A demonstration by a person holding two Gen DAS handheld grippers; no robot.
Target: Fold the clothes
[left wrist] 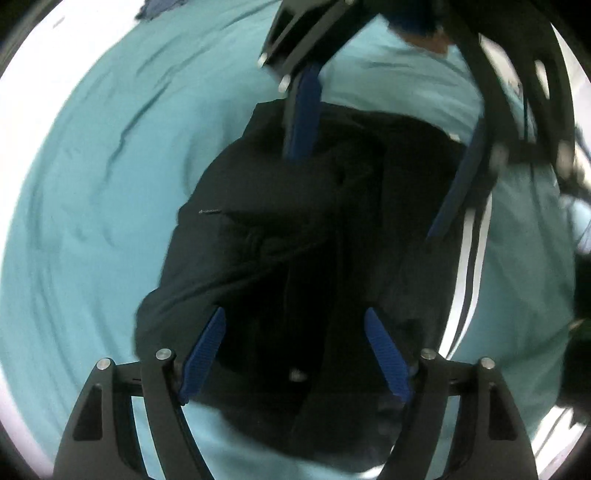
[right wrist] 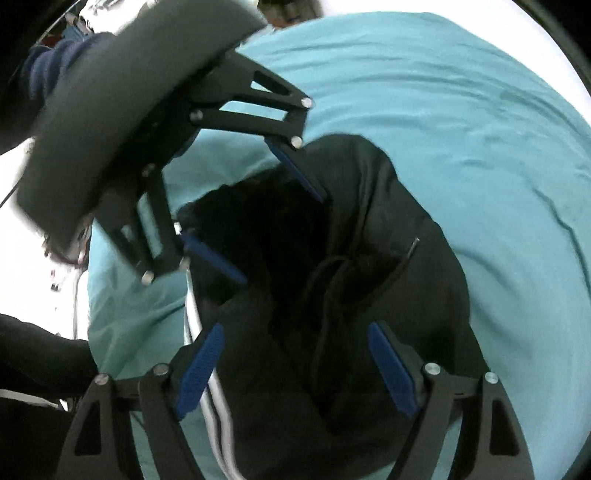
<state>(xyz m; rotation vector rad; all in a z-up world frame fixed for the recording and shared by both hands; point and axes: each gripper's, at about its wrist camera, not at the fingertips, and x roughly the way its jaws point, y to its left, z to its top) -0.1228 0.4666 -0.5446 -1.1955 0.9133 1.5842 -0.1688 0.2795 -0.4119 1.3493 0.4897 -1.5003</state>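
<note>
A black garment (left wrist: 277, 240) lies bunched on a teal sheet (left wrist: 92, 184); it has a zip pocket (right wrist: 413, 247), a drawstring (right wrist: 332, 280) and white side stripes (right wrist: 214, 398). My left gripper (left wrist: 295, 310) hangs open just above it, blue pads apart, nothing held. My right gripper (right wrist: 295, 326) is also open over the same garment (right wrist: 388, 295). The two face each other across the cloth: the right gripper (left wrist: 364, 195) shows at the top of the left wrist view, the left gripper (right wrist: 280, 238) at the upper left of the right wrist view. Motion blurs both views.
The teal sheet (right wrist: 461, 129) spreads wide around the garment, with a white surface (right wrist: 22, 206) past its edge. A dark blue piece of cloth (left wrist: 159, 7) lies at the far edge. A person's blue knit sleeve (right wrist: 48, 62) and dark clothing (right wrist: 37, 358) are close by.
</note>
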